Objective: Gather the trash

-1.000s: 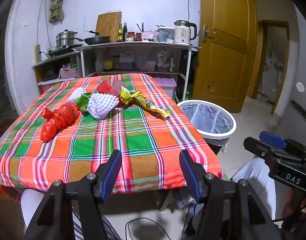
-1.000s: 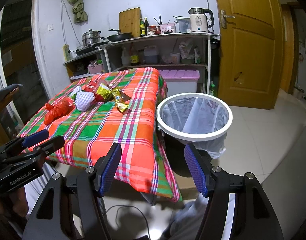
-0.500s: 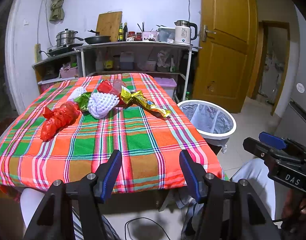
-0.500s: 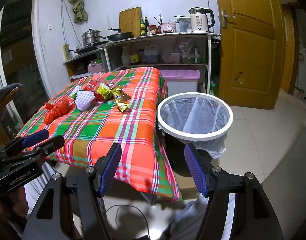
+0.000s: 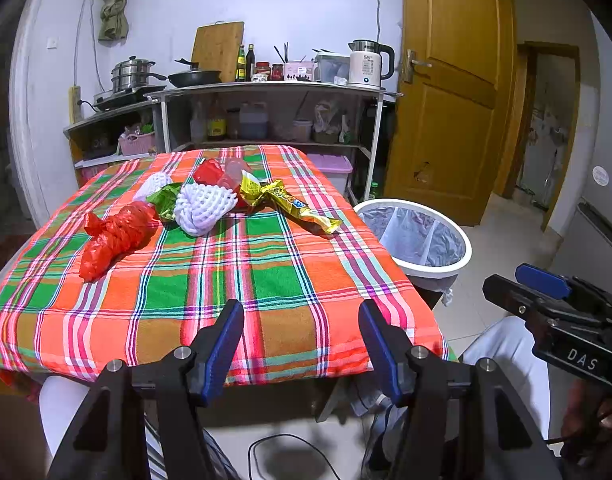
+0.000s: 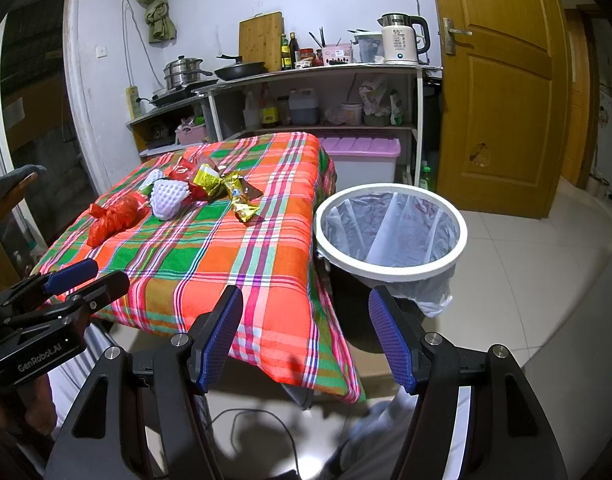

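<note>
trash pile [image 5: 210, 204] heaped at 11 o'clock on table [image 5: 266, 280], bin [image 5: 413, 236] at 2 o'clock. light, crinkly, soft; best pinched at wrapper ends. left gripper [image 5: 300, 344] and right gripper [image 6: 306, 334] spread wide, empty.

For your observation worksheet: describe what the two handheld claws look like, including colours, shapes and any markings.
Both claws are black, angular frames with silver bolts and two blue textured pads. The left claw shows "GenRobot.AI" on its side in the right wrist view; the right claw shows "DAS" in the left wrist view. A thin black cable loops below.
</note>
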### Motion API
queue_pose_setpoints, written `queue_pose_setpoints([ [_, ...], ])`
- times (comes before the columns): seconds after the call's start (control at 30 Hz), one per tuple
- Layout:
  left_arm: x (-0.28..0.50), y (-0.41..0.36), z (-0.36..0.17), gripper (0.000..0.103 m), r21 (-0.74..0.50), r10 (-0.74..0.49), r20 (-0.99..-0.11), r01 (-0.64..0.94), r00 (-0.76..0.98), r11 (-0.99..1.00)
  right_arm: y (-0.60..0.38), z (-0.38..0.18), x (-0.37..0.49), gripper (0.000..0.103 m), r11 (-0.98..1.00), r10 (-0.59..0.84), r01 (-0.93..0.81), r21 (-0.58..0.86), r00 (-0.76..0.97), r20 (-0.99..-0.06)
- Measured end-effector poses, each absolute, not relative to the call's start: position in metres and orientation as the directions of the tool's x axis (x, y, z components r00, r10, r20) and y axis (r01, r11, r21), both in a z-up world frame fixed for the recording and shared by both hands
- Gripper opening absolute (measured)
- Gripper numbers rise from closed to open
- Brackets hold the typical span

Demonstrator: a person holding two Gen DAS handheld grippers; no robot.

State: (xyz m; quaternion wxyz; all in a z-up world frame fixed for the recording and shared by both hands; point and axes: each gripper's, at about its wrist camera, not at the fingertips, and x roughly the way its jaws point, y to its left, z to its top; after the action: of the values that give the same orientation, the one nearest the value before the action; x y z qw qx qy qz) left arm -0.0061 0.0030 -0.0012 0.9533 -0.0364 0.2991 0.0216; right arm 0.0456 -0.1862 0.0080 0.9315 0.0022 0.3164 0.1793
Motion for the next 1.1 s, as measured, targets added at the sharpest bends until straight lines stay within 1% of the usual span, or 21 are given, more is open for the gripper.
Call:
queue_pose_setpoints([
  [1.1, -0.0033, 0.0041, -0.0104, 0.059, -0.065, 0.014, -0.581, -0.063, 0.814, 0.996, -0.1824, 0.0003, 0.0491, 0.066, 0.935, 0.335, -0.337, 0.114, 0.727, -0.599],
])
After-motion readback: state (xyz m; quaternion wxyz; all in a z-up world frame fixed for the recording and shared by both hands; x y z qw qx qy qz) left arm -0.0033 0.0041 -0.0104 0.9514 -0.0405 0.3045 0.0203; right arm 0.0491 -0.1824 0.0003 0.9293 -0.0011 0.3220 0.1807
